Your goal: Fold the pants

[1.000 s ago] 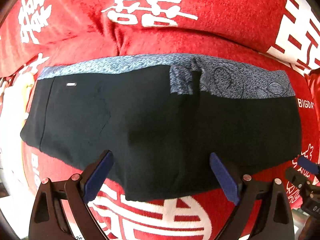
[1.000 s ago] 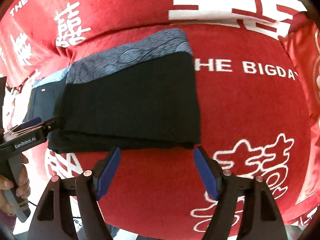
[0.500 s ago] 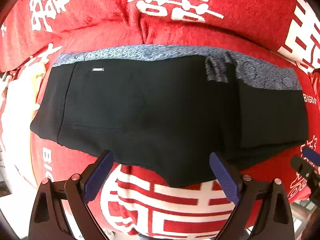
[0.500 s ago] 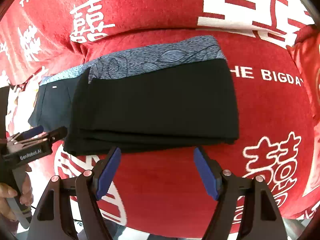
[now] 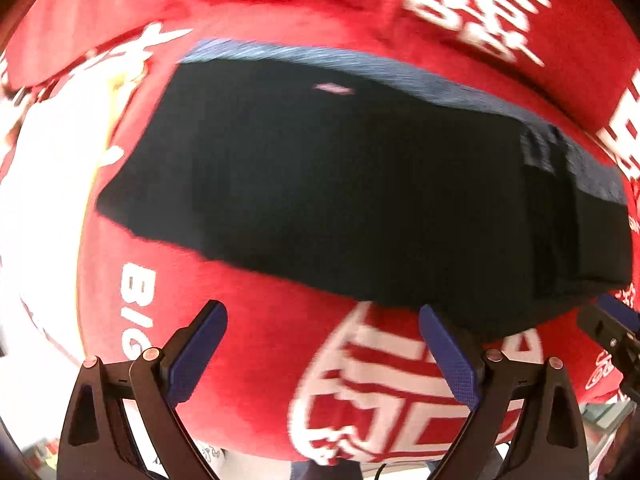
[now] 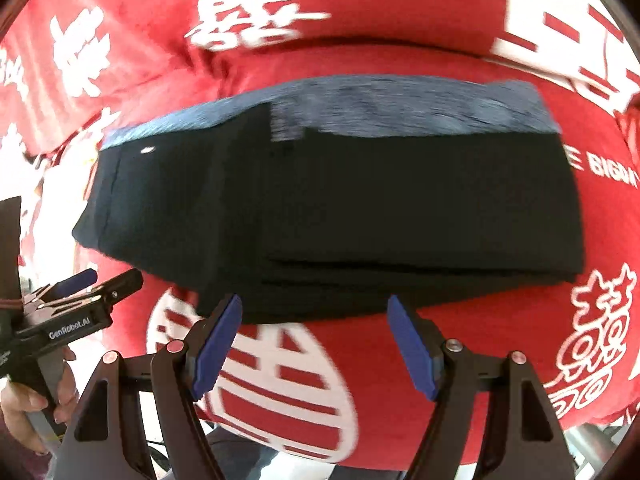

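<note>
The black pants [image 5: 360, 192] with a grey patterned waistband lie folded on the red cloth; their right part is a thicker stack of layers [image 6: 420, 216]. My left gripper [image 5: 320, 344] is open and empty, just in front of the pants' near edge. My right gripper [image 6: 316, 332] is open and empty, its fingertips at the near edge of the stack. The left gripper also shows at the left of the right wrist view [image 6: 80, 304], and the right gripper at the right edge of the left wrist view [image 5: 612, 324].
The red cloth [image 6: 500, 340] with white characters and "THE BIGDAY" lettering covers the surface; its near edge drops off just behind my grippers. A white and yellow object [image 5: 52, 184] lies left of the pants. A hand [image 6: 28, 404] holds the left gripper.
Both grippers have moved left along the pants' near edge and drawn back a little. The pants have not moved. Both stay open.
</note>
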